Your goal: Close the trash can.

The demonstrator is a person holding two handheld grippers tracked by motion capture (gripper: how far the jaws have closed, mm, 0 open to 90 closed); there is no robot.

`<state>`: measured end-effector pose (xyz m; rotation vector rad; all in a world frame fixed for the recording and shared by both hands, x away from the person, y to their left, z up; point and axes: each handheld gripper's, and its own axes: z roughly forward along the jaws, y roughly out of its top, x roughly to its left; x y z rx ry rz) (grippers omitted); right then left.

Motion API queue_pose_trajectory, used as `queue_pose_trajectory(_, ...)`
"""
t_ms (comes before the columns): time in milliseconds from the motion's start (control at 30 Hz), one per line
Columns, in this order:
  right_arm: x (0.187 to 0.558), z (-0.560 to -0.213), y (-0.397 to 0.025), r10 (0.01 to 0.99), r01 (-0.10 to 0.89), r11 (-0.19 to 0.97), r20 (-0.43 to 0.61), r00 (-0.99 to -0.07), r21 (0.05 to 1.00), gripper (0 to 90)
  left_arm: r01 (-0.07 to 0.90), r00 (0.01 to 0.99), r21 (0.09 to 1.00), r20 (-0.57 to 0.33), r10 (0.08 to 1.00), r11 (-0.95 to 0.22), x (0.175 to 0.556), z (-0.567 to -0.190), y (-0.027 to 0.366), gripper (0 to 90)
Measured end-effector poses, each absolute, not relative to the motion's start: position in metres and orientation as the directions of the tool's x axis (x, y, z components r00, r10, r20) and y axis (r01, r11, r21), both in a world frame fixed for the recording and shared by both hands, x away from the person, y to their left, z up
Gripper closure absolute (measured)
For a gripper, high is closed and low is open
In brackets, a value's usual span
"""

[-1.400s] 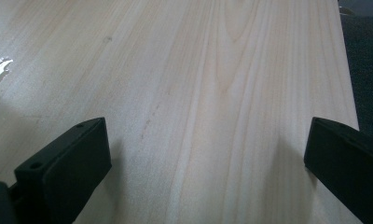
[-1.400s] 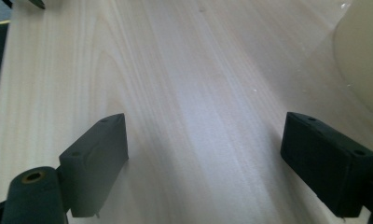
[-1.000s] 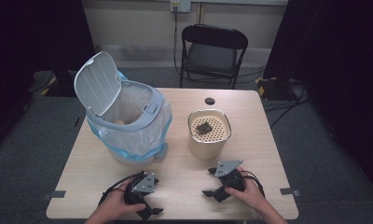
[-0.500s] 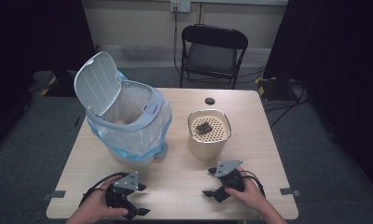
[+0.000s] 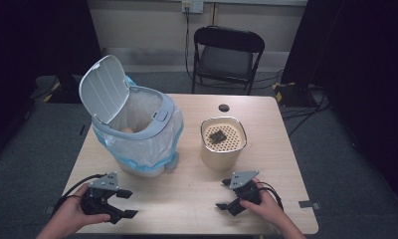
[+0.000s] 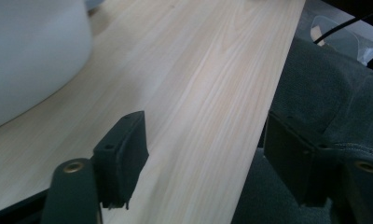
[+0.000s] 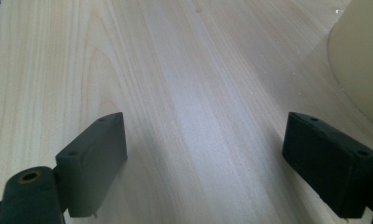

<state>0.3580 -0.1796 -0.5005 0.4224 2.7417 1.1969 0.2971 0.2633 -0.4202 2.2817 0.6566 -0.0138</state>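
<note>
My left gripper (image 5: 127, 204) rests near the table's front left corner, held by a hand, with its jaws wide open and nothing between them. In the left gripper view the open left gripper (image 6: 203, 158) straddles the table's front edge, with the white bin's wall (image 6: 31, 56) at the upper left. My right gripper (image 5: 223, 194) sits at the front right, also open and empty, pointing left. The open right gripper (image 7: 205, 158) looks along bare wood, with the cream canister (image 7: 362, 60) at the right edge.
A white pedal bin (image 5: 137, 134) with its lid up and a blue liner stands at the left. A cream canister (image 5: 223, 142) with a perforated top bears a dark scrap (image 5: 218, 135). A small black disc (image 5: 224, 107) lies at the back. A folding chair (image 5: 227, 55) stands beyond the table (image 5: 187, 194).
My left gripper has slid left along the front edge toward the table's corner. The right gripper has stayed put.
</note>
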Motion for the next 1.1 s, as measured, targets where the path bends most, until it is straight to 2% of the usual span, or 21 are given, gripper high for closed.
queue_pose_trajectory(300,0.358,-0.501,-0.18,0.301,0.206,0.648,0.001,-0.954,0.733,12.9,0.512,0.829,0.654,-0.208,0.518,-0.557,0.299,-0.392,0.29,37.2)
queue_pose_trajectory(633,0.358,-0.5,-0.18,0.303,0.207,0.648,0.002,-0.953,0.733,12.8,0.529,0.799,0.657,-0.175,0.575,-0.536,0.304,-0.368,0.315,38.8)
queue_pose_trajectory(1100,0.358,-0.501,-0.18,0.305,0.208,0.648,0.0,-0.952,0.733,12.9,0.57,0.755,0.666,-0.193,0.627,-0.481,0.313,-0.33,0.337,40.7)
